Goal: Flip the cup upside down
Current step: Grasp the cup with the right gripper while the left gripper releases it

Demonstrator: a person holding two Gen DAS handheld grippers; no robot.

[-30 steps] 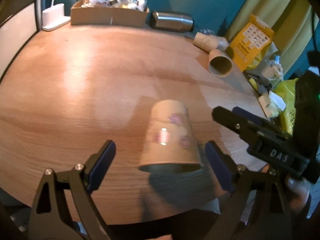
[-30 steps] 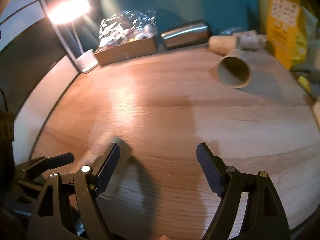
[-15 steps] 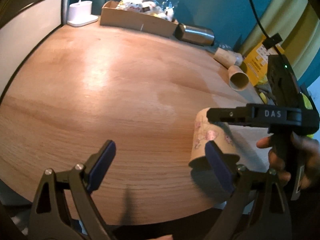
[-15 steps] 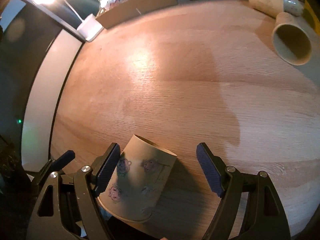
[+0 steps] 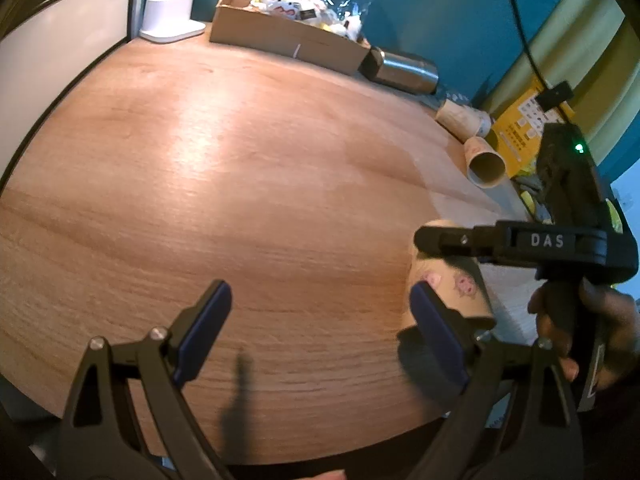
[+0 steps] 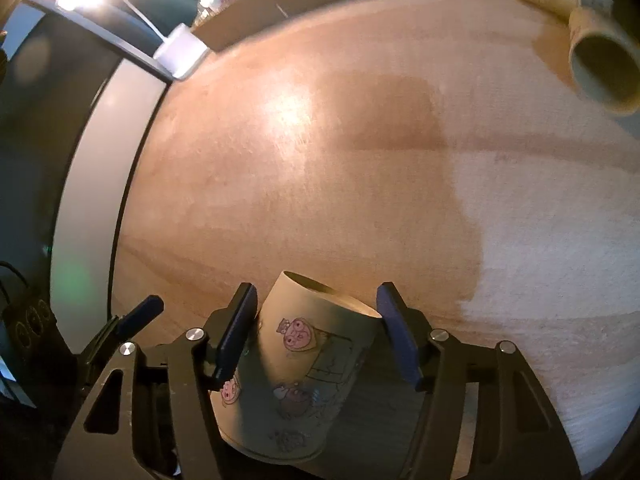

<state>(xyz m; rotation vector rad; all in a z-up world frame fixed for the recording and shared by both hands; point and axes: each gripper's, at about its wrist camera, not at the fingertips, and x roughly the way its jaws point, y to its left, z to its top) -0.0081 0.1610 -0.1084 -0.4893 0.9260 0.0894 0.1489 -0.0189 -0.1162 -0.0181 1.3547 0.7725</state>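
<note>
A tan paper cup [image 6: 304, 360] with pink cartoon prints stands upside down near the table's front edge. My right gripper [image 6: 316, 332] straddles it, its jaws narrowed around the cup's base end. The left pad [image 6: 236, 332] looks against the cup wall; a small gap shows by the right pad. In the left wrist view the cup [image 5: 452, 284] sits at the right, under the right gripper's black finger [image 5: 460, 240]. My left gripper [image 5: 316, 328] is open and empty, left of the cup.
The round wooden table [image 5: 240, 184] holds a cardboard box [image 5: 288, 40], a steel flask [image 5: 404, 72], two paper cups lying on their sides [image 5: 484, 160], a white lamp base [image 5: 170, 20] and a yellow packet [image 5: 524, 136] along its far rim.
My right gripper came down over the cup and its jaws narrowed around it. My left gripper drew away to the left, so the cup now lies outside its fingers.
</note>
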